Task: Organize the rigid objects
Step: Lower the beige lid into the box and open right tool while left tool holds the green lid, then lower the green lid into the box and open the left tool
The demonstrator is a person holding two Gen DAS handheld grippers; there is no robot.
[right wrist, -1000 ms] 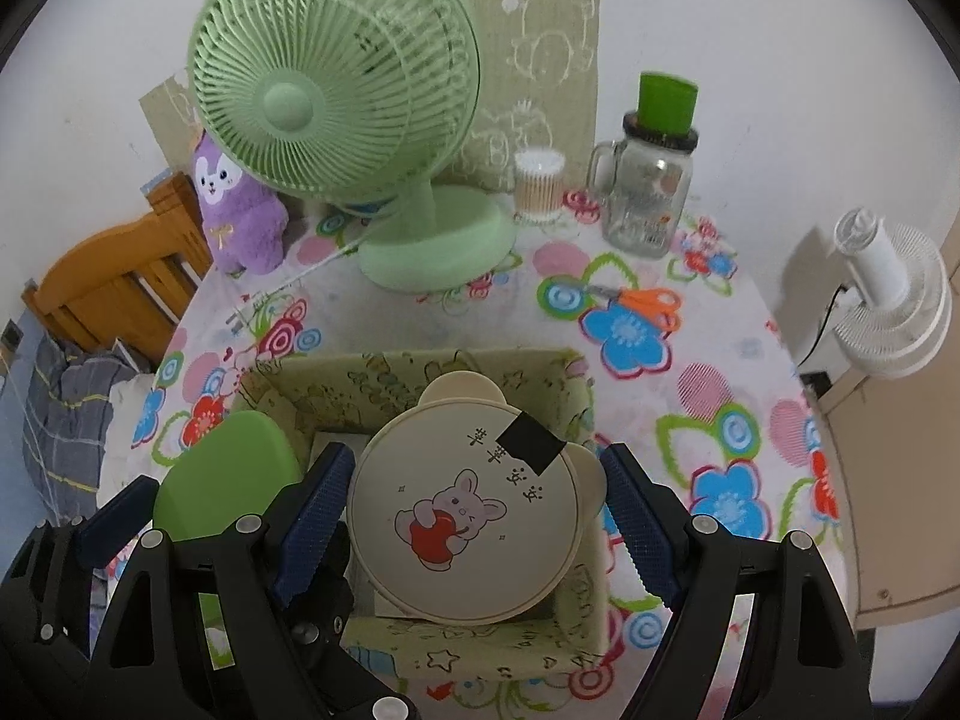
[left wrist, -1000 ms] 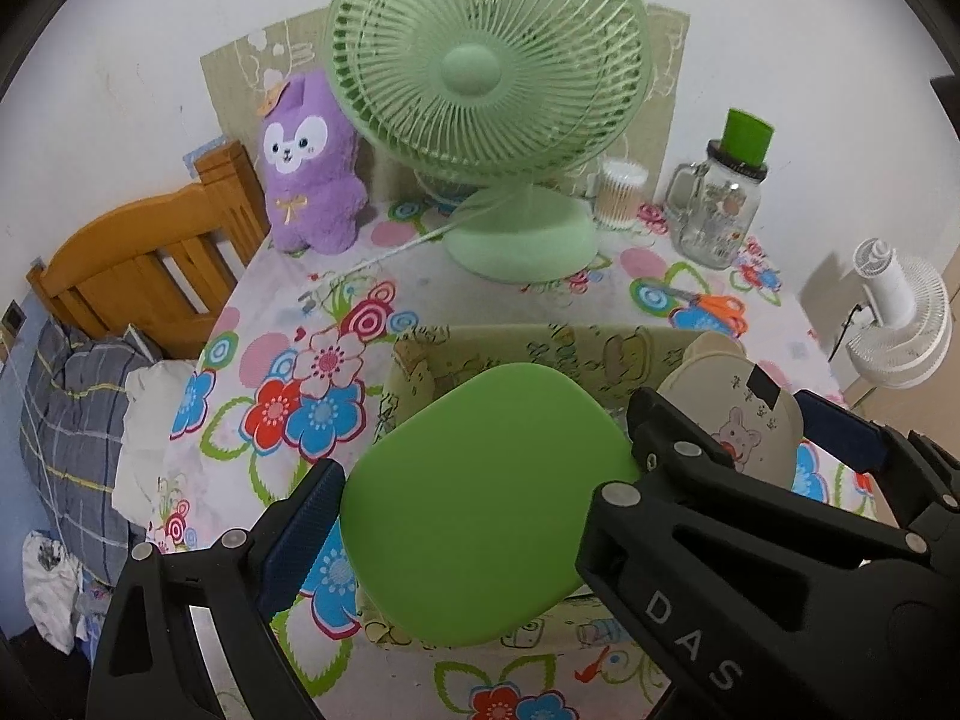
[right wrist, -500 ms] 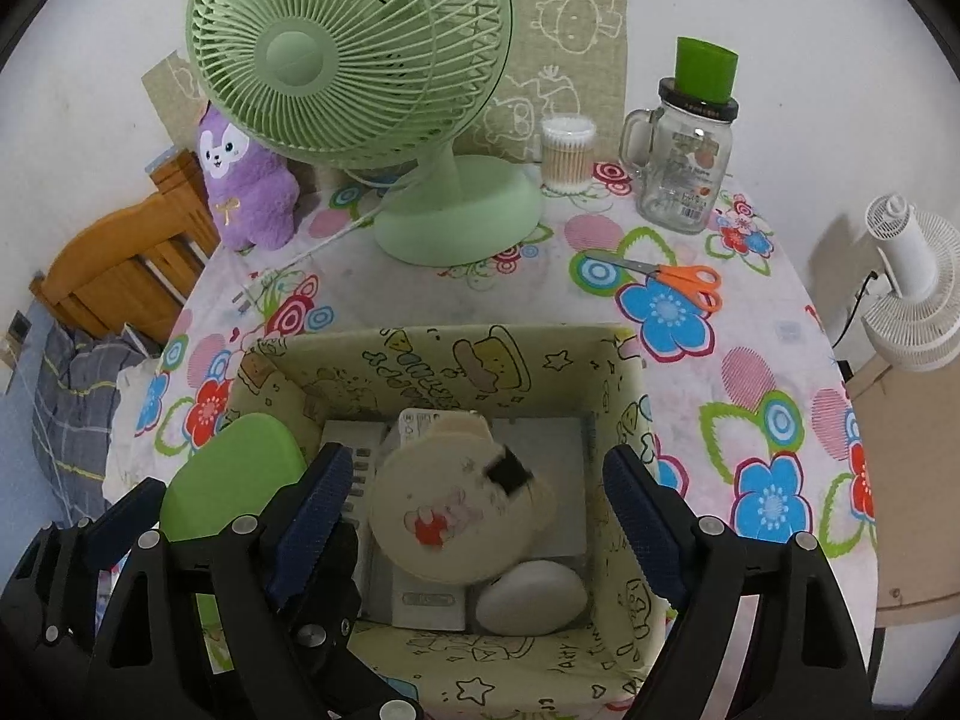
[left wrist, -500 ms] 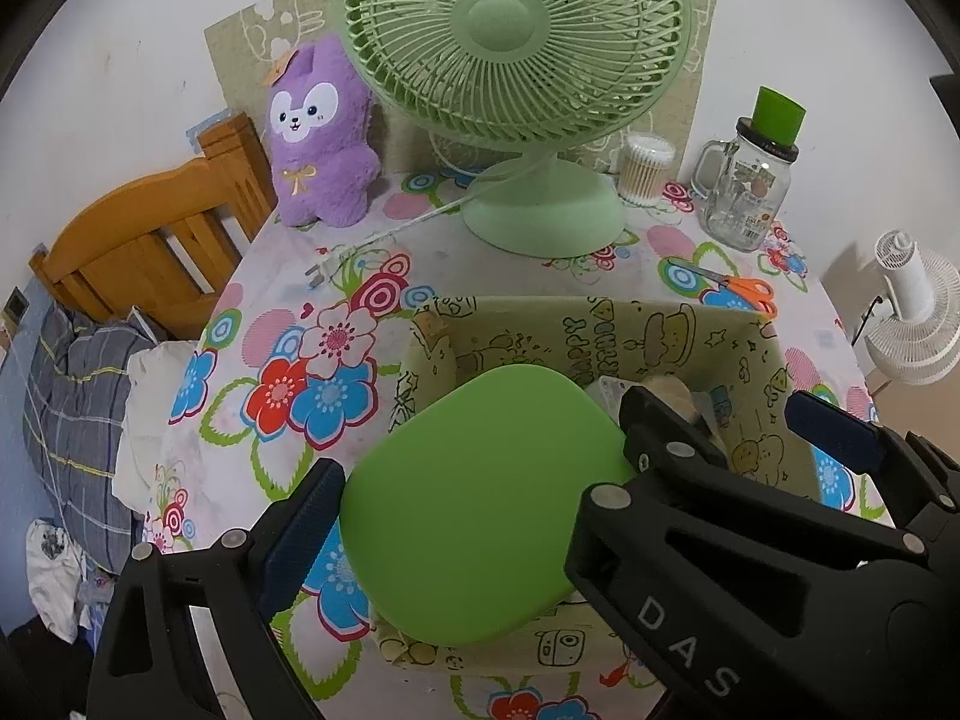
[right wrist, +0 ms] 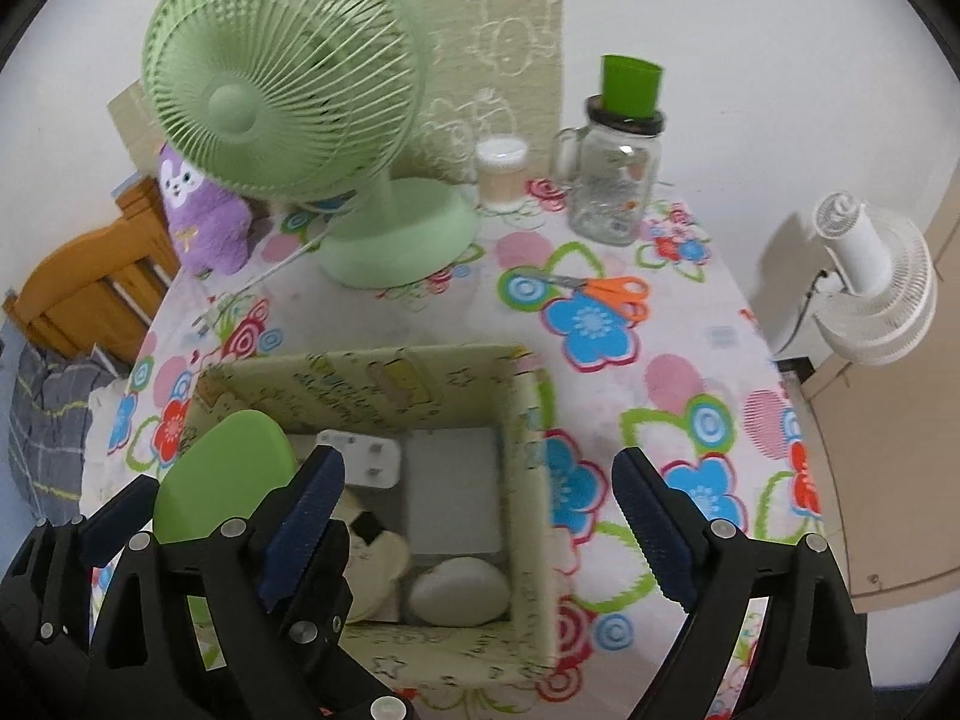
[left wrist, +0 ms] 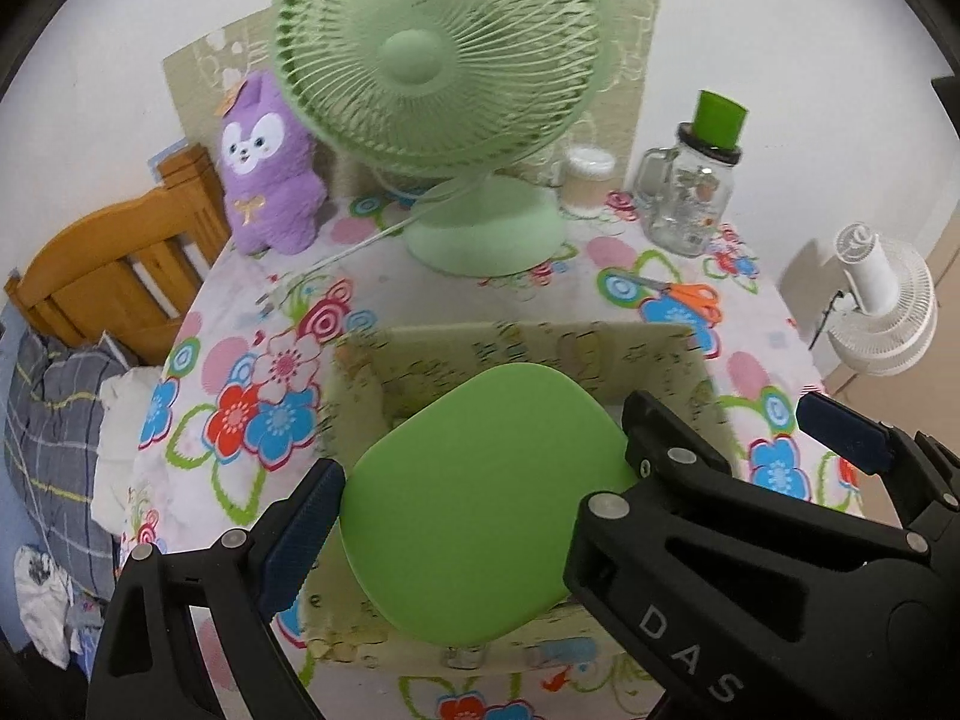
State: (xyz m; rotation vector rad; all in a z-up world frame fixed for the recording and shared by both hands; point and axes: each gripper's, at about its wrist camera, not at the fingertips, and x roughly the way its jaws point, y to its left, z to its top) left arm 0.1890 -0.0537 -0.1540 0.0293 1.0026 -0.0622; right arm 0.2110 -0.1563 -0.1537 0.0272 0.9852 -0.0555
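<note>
My left gripper (left wrist: 480,498) is shut on a flat green rounded-square plate (left wrist: 486,504) and holds it over the near left part of the patterned storage box (left wrist: 516,348). The plate also shows in the right wrist view (right wrist: 222,480). My right gripper (right wrist: 480,504) is open and empty above the box (right wrist: 534,420). Inside the box lie a cream bear-shaped plate (right wrist: 375,564), a white plug adapter (right wrist: 363,459), a white rectangular item (right wrist: 453,489) and a pale oval object (right wrist: 459,591).
The box sits on a round table with a flowered cloth (right wrist: 660,372). Behind it stand a green desk fan (right wrist: 288,96), a purple plush (right wrist: 201,216), a cotton-swab tub (right wrist: 501,171) and a glass jar with green lid (right wrist: 618,162). Orange scissors (right wrist: 612,291) lie nearby. A white fan (right wrist: 876,288) stands to the right.
My right gripper let go of the bear plate, which dropped into the box, and has drawn to the right. My left gripper still holds the green plate over the box.
</note>
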